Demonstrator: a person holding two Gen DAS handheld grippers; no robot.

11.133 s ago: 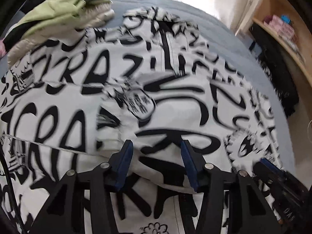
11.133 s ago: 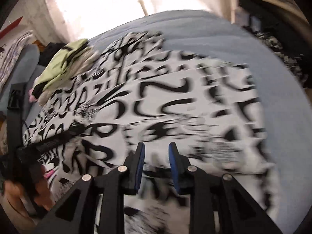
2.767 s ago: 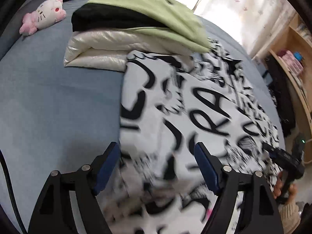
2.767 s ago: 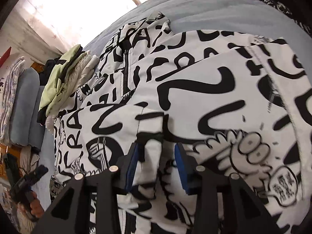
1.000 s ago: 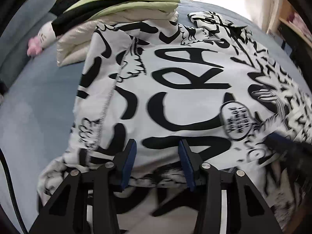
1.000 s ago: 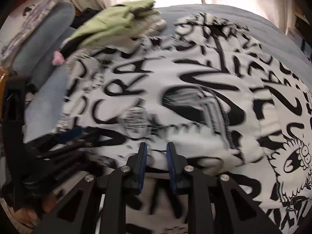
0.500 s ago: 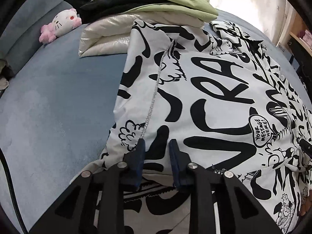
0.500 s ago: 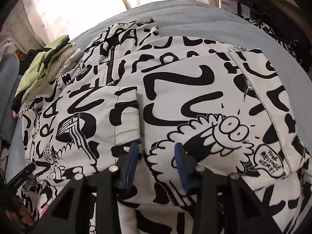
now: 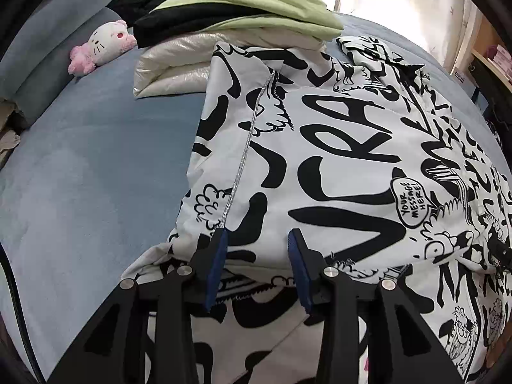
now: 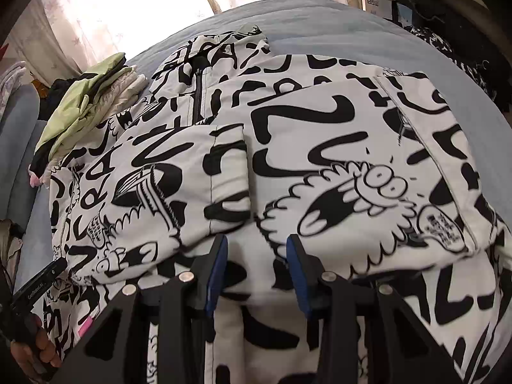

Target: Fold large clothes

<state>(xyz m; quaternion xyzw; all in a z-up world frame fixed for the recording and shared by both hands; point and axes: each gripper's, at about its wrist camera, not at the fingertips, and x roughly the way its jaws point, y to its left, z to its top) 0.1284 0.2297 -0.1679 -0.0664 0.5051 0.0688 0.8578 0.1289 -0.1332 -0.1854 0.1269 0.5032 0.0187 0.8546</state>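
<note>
Below, the printed jacket (image 9: 336,160) hides most of the bed (image 9: 80,160) — its hem cut off. Left gripper (image 9: 257,249) jaws are opening, right gripper (image 10: 256,252) jaws part-open — neither pinches cloth.

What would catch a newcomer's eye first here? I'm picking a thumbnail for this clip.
The black-and-white graffiti-print jacket dominates, spread over the blue bed with both sleeves folded across its front. Behind it, by the collar, sits a folded stack of clothes topped in pale green, and a pink-and-white plush cat lies at the far left. The left tongs are opening over the jacket's near fold.
</note>
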